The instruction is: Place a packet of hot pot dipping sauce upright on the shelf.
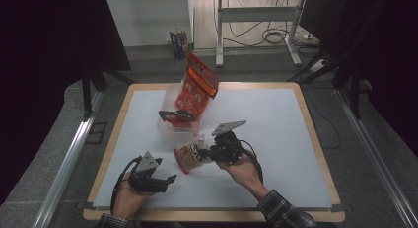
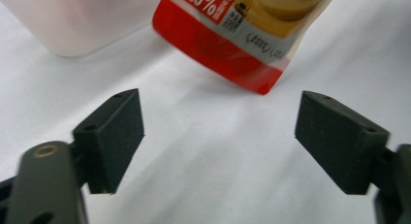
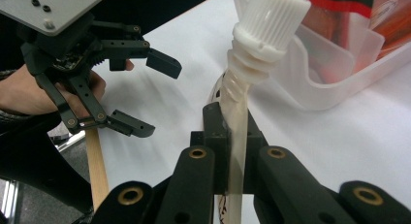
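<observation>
The spouted pouch [image 1: 190, 158] is red along its lower edge, with a cream and yellow-brown food print, white lettering on red, and a white ribbed cap [image 3: 270, 21] on a translucent whitish spout. The tall bag [image 1: 198, 90] is orange-red with pale round motifs. It stands in a clear, milky tub [image 1: 172, 127]. The bench [image 1: 276, 134] has a white top framed in light wood. Both the left gripper [image 1: 170, 179] and right gripper [image 1: 203, 154] are black with grey plates. The sleeve [image 1: 283, 213] is dark plaid.

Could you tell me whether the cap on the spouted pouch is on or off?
On: the ribbed white cap sits on the spouted pouch, which the right gripper clamps just below it.
</observation>
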Action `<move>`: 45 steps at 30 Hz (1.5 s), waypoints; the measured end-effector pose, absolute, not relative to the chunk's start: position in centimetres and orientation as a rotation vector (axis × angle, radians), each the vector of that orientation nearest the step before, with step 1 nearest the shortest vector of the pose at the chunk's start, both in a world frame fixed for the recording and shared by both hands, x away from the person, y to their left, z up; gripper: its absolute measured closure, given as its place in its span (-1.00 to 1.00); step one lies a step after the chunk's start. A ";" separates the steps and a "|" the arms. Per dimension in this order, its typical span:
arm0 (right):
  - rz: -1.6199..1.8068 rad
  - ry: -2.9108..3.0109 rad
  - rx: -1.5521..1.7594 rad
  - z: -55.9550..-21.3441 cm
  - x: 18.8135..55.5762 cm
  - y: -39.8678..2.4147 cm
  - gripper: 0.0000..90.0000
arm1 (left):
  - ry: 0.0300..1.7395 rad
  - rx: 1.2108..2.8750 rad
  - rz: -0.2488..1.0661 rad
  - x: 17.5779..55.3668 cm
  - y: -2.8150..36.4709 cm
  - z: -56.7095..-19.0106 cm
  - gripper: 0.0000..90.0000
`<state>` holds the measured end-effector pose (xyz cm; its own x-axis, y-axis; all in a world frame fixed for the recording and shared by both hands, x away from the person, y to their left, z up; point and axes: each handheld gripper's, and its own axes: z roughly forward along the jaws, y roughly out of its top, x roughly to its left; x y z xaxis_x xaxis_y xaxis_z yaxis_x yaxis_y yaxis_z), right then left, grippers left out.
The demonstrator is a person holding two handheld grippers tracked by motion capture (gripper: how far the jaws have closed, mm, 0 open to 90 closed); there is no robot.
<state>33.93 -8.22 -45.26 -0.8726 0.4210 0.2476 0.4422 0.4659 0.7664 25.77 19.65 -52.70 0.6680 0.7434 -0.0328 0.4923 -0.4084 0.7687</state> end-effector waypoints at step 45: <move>-1.440 -2.763 -0.814 -38.9 37.3 -13.2 0.97 | 1.006 2.059 0.450 26.2 20.2 -53.1 -1.00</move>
<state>37.30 -13.21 -38.88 -0.8695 0.4679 0.1585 0.3979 0.4730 0.7861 26.23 20.18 -53.14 0.6234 0.7815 -0.0235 0.5034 -0.3782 0.7769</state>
